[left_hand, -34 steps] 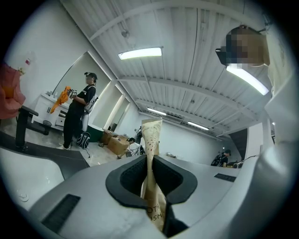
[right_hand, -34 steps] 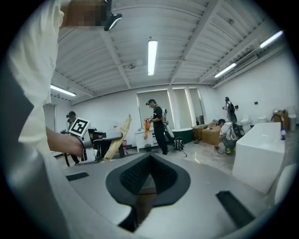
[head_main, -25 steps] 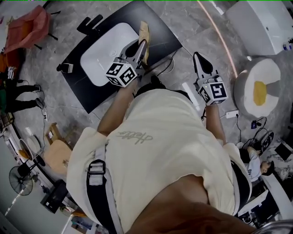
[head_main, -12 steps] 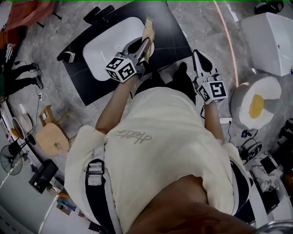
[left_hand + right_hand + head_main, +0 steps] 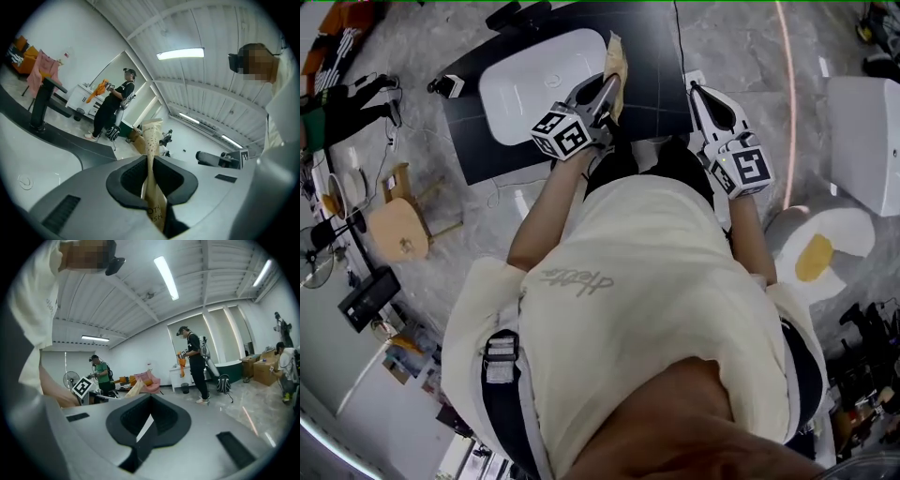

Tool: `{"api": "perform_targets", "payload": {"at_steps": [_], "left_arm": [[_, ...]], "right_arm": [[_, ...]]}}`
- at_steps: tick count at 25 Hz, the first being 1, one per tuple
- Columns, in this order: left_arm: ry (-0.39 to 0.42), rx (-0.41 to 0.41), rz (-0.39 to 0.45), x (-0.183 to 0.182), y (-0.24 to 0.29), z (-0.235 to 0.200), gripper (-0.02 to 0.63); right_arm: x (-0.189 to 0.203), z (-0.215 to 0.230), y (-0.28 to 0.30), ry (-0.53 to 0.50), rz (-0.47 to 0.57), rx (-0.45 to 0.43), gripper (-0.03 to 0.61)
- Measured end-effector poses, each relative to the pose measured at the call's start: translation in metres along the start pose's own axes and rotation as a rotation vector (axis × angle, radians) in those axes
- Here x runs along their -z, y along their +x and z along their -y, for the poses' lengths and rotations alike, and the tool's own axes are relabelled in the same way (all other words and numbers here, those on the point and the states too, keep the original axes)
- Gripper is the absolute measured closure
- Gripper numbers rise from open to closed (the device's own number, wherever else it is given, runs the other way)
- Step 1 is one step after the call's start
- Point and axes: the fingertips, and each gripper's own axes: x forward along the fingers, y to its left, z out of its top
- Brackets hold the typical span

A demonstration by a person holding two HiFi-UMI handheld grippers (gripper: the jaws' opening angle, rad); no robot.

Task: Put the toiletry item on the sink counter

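The left gripper (image 5: 605, 91) is clamping a tan pouch (image 5: 614, 64), its jaws narrowed onto the flat body so that the pouch is the only thing between them. In the left gripper view, the left gripper (image 5: 150, 161) is pinching the pouch (image 5: 152, 140) edge-on. The dotted upper end is sticking out well past the fingertips, and some dark print is showing low down between the pads. Seen from the head view, the pouch is hanging over the black bench (image 5: 656, 56), just at the right rim of the white basin (image 5: 534, 80) set into it. No view is showing whether the pouch is touching the bench or the basin. The left gripper view is also taking in the basin's pale curve (image 5: 28, 164) at lower left and a black tap (image 5: 40, 105) standing behind it. The right gripper (image 5: 698, 92) is staying apart from the left one, near the bench's right edge. Its jaws are drawn together at the tips, with only a sliver of light showing behind them. In its own view the right gripper (image 5: 150, 399) is carrying nothing, and the pouch (image 5: 135, 388) is showing far off to the left beside the left gripper's marker cube (image 5: 83, 386). A wooden stool (image 5: 398, 225) is sitting on the grey floor to the left of the bench.
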Motion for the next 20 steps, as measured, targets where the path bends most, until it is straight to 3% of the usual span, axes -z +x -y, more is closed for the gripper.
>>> {"api": "perform_targets", "payload": {"at_steps": [9, 20], "left_arm": [[-0.047, -0.288, -0.006, 0.024, 0.020, -0.025, 0.574], [-0.142, -0.427, -0.083, 0.084, 0.030, -0.063, 0.572]], "right_arm": [[0.020, 0.024, 0.005, -0.028, -0.069, -0.178, 0.584], [0.031, 0.036, 0.008, -0.044, -0.096, -0.245, 0.584]]}}
